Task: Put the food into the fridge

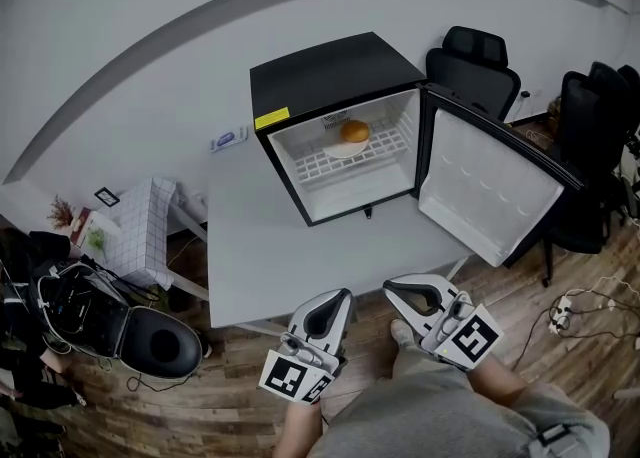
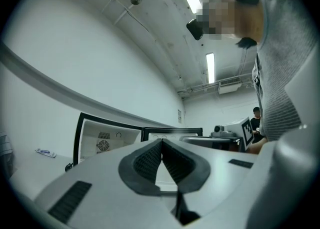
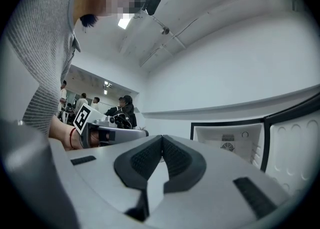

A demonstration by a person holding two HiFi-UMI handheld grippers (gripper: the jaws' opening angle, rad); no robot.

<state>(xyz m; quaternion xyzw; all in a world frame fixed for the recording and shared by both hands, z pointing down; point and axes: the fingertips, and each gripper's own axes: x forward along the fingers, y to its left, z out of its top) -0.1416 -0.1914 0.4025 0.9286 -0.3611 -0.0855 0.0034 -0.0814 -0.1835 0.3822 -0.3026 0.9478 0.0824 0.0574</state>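
Head view: on a light grey desk point(image 1: 260, 246), a small black cube-shaped fridge point(image 1: 330, 76), with its white-lined door point(image 1: 490, 186) swung wide open to the right. Inside, on the white wire shelf point(image 1: 310, 168), a round orange-brown bun point(image 1: 354, 131) lying on a white plate point(image 1: 338, 150), toward the back. Lower down, the left gripper point(image 1: 344, 295) and the right gripper point(image 1: 389, 288), both light grey with black pads, side by side at the near edge of the desk, well apart from the fridge and pointing toward it. Jaws of each pressed together, holding nothing. Behind the fridge, to the right, black office chairs point(image 1: 480, 61); under the desk, a wooden floor point(image 1: 240, 386).

Left gripper view: black ribbed pads meeting at the tips, nothing between them. Beyond them, the open fridge with a round fan grille point(image 2: 103, 145) in its back wall; further right, the right gripper with its square-marker cube.

Right gripper view: pads closed tip to tip, empty. To the right, the white fridge interior and the inner side of the door; to the left, the left gripper with its marker cube.
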